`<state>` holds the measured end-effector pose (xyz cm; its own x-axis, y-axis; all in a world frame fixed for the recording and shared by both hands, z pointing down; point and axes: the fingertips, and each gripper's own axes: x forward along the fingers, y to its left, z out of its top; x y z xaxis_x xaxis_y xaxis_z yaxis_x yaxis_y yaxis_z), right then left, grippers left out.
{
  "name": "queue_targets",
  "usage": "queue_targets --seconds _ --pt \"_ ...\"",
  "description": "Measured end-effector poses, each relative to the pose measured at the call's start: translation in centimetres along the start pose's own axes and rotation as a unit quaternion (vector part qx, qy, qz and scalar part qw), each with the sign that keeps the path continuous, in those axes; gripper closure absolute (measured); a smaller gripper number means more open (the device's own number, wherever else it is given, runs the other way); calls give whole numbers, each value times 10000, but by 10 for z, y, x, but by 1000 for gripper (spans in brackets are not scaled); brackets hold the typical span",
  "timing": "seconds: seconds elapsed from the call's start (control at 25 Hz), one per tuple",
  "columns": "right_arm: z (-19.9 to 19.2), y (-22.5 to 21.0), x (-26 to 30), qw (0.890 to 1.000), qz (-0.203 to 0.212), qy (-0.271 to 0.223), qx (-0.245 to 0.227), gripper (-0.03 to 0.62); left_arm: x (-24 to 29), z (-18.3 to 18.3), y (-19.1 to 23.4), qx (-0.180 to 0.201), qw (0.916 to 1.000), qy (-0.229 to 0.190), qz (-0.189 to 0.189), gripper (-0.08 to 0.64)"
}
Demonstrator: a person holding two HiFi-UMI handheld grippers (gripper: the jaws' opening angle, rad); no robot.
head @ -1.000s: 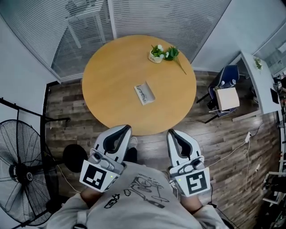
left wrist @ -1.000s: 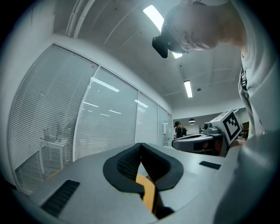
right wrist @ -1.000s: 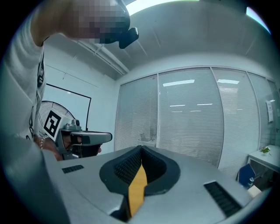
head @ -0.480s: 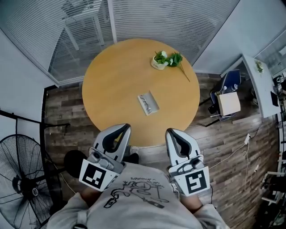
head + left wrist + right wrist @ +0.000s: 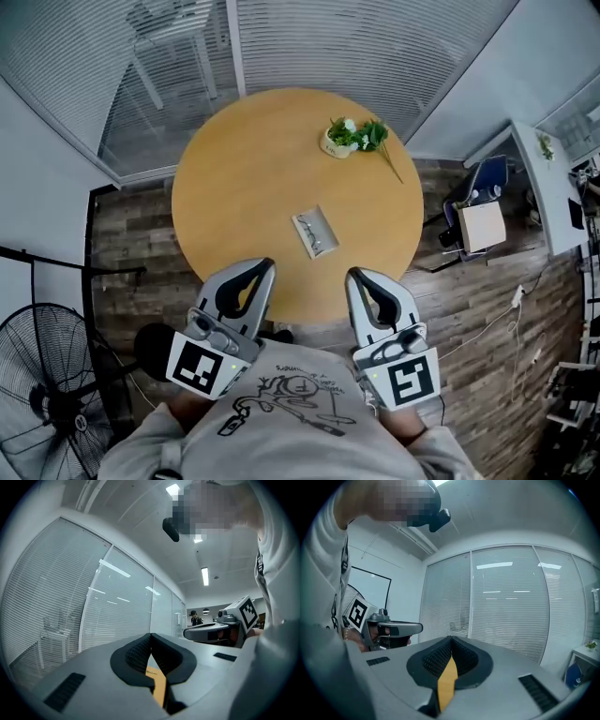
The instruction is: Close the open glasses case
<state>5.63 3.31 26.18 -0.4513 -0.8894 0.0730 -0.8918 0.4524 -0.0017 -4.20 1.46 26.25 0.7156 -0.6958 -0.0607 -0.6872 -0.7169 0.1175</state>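
- The small grey rectangular glasses case [image 5: 316, 232] lies open, a pair of spectacles showing inside it, near the middle of the round light-wood table [image 5: 234, 178], somewhat toward my side.
- As I judge it, nothing of the task is done: the lid is not folded over, and neither gripper touches the case. The reach and the closing are both left.
- My left gripper [image 5: 267, 266] has its jaws pressed together with nothing between them.
- My right gripper [image 5: 352, 273] is likewise closed tip to tip and empty.
- I hold both low against my body, side by side, pointing forward at the table's near edge, well apart from the case.
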Motion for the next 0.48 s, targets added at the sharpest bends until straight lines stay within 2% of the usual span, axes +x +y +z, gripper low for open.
queue_targets --seconds 0.12,0.24,0.48 --pt "-1 -4 11 10000 -30 21 -1 583 8 -2 9 4 10000 25 -63 541" --pt "-3 -6 19 10000 -48 48 -13 583 15 -1 17 -146 9998 -70 -79 541" --pt "-7 -7 29 9999 -80 116 -30 583 18 -11 27 76 9997 134 -191 541"
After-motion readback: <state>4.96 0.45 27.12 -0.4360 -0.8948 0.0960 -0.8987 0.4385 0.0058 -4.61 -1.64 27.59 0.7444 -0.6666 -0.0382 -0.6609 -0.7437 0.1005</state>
